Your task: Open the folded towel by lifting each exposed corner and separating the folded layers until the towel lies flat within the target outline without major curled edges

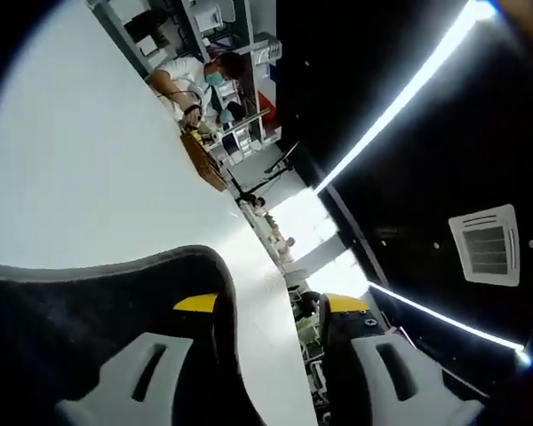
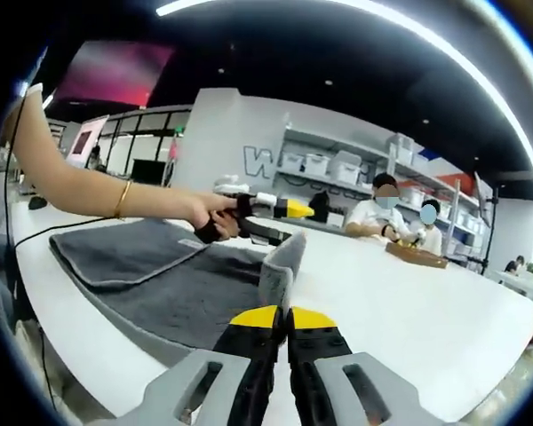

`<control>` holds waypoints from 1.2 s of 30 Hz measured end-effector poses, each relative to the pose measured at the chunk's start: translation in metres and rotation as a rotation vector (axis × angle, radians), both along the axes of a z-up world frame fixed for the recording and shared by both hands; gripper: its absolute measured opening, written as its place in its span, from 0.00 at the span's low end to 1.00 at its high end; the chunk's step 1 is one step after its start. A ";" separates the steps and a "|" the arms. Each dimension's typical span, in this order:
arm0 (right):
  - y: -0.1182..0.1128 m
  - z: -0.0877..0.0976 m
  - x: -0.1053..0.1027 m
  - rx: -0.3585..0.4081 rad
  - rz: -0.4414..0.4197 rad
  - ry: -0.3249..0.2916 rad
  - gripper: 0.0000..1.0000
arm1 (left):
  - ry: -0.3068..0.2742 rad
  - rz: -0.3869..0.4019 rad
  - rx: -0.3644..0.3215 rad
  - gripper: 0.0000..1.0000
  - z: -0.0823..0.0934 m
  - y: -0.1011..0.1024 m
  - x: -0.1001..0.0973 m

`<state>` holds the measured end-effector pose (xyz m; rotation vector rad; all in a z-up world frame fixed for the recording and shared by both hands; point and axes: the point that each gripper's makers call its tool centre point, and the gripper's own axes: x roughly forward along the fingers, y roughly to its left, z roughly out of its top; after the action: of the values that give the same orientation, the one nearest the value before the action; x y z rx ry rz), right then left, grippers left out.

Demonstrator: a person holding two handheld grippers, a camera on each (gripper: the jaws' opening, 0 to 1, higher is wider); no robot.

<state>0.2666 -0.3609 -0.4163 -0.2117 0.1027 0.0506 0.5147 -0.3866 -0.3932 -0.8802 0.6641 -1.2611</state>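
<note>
The grey towel (image 2: 173, 284) lies partly unfolded on the white table (image 2: 409, 302), one folded part still stacked at its far left and its near corner pulled upright. The right gripper (image 2: 282, 318) has its jaws closed together on that raised corner, while in the right gripper view the left gripper (image 2: 265, 216), held by the person's hand (image 2: 206, 213), sits at the towel's far edge. In the left gripper view the left gripper (image 1: 271, 306) has its jaws apart, the towel (image 1: 89, 311) draped over one jaw; two seated people (image 2: 400, 217) are at the table's far end.
</note>
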 end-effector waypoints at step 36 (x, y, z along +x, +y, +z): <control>-0.028 0.001 -0.018 0.165 -0.138 -0.059 0.00 | -0.017 0.008 0.108 0.45 -0.019 -0.021 -0.011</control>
<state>0.2487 -0.3888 -0.4157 -0.0406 0.0533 -0.0842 0.5033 -0.4079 -0.4119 -0.7817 0.7074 -1.2133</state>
